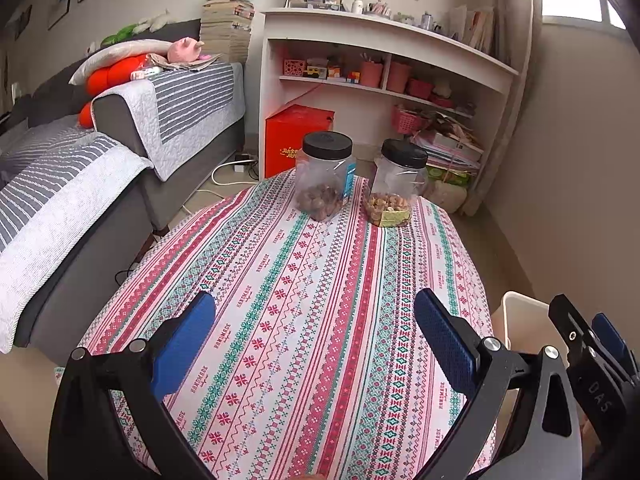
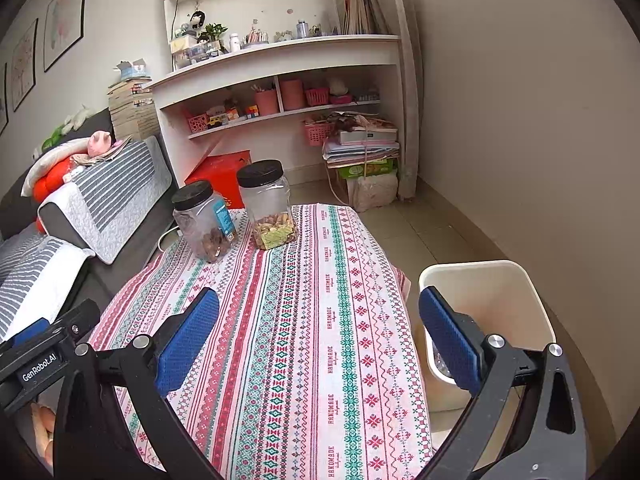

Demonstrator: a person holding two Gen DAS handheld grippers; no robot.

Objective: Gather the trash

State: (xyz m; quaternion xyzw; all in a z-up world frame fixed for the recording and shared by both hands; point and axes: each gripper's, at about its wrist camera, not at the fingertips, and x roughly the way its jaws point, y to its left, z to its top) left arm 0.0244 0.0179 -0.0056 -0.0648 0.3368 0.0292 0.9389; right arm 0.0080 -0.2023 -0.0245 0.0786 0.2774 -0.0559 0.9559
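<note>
Left gripper (image 1: 314, 340) above the patterned tablecloth (image 1: 320, 300), jaws wide apart, nothing held. Right gripper (image 2: 318, 334) likewise spread and empty, its right finger over the cream trash bin (image 2: 520, 276) standing just beside the table's right edge. Two black-lidded nut jars (image 2: 267, 204) at the far end.

Tablecloth (image 2: 332, 320) reads "HANDMADE"; left gripper (image 2: 40, 364) labelled "GenRobot.AI"

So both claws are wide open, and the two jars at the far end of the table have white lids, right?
Not quite. The lids are black, not white: the right wrist view shows a black lid on the nut jar and on the snack jar. The rest holds: the left claw and right claw are wide open.
</note>
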